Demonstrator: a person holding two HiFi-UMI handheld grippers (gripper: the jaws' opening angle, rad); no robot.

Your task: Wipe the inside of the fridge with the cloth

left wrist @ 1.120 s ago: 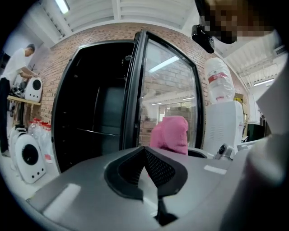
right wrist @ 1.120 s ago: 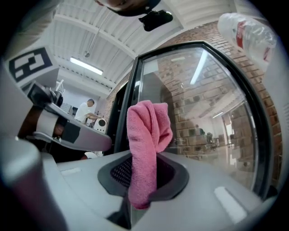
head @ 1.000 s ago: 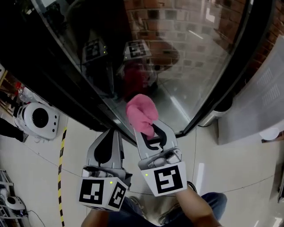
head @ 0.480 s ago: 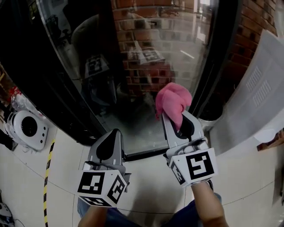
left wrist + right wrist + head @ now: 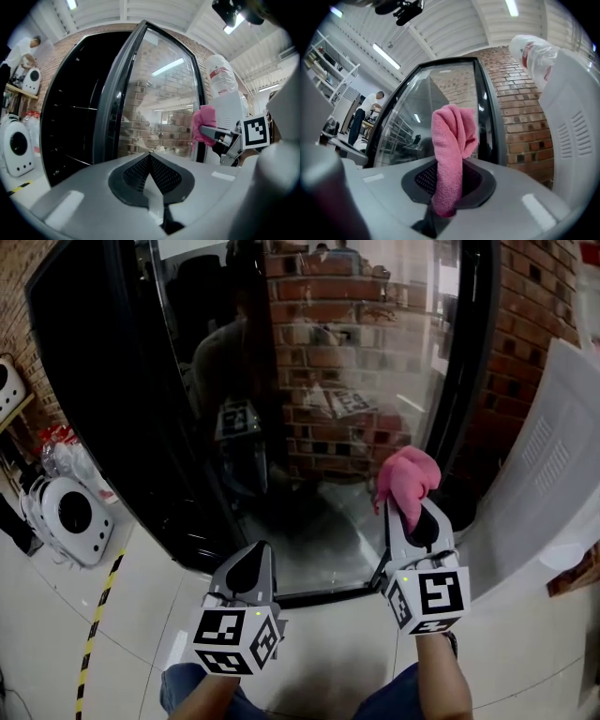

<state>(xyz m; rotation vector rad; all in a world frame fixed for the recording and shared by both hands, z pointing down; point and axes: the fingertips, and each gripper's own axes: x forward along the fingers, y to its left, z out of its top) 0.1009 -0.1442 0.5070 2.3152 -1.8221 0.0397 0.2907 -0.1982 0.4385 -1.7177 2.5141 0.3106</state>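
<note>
A tall fridge with a black frame and a curved glass door (image 5: 347,409) stands in front of me; the door (image 5: 154,103) looks closed and mirrors brick wall and both grippers. My right gripper (image 5: 410,510) is shut on a pink cloth (image 5: 405,480), which sticks up between its jaws near the door's right edge (image 5: 490,122). The cloth (image 5: 452,140) fills the middle of the right gripper view. My left gripper (image 5: 251,563) hangs lower left, jaws pressed together and holding nothing (image 5: 150,161). From the left gripper view the cloth (image 5: 202,126) shows at the right.
A white ribbed appliance (image 5: 553,456) stands right of the fridge with a plastic bottle (image 5: 534,51) on top. A white round device (image 5: 66,512) lies on the tiled floor at left, by a yellow-black floor stripe (image 5: 98,624). A person (image 5: 363,117) stands far off.
My view has tilted up, so the fridge door now shows upright. The right gripper with the cloth has shifted right toward the door's right edge. The left gripper stayed low.
</note>
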